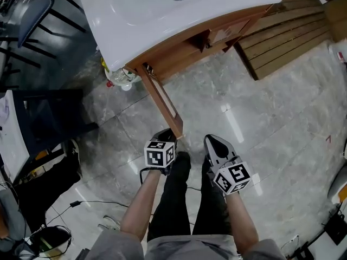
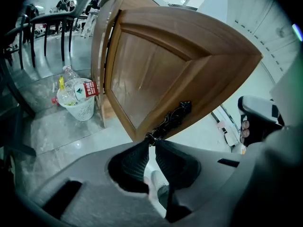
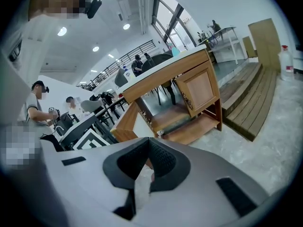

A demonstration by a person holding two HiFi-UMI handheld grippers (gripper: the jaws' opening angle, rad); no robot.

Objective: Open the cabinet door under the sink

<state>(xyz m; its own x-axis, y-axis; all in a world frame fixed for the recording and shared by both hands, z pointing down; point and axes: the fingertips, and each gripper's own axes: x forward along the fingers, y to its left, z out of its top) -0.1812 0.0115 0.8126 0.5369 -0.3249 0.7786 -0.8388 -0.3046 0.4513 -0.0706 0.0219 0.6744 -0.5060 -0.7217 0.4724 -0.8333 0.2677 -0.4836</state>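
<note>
A cabinet door (image 1: pixel 162 99) stands swung out below the sink (image 1: pixel 162 15), the left gripper (image 2: pixel 151 141) at its handle (image 2: pixel 171 119). A waste basket (image 1: pixel 122 77) sits left of the cabinet (image 1: pixel 179 53), wooden steps (image 1: pixel 287 37) to its right.

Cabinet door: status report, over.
Left tool shut on lower end of handle; right tool shut, empty. Cabinet door swung wide open. Waste basket by hinge side, apart from door.

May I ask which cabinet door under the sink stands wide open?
The door by the left gripper, jutting toward the person; the other lies along the cabinet.
</note>
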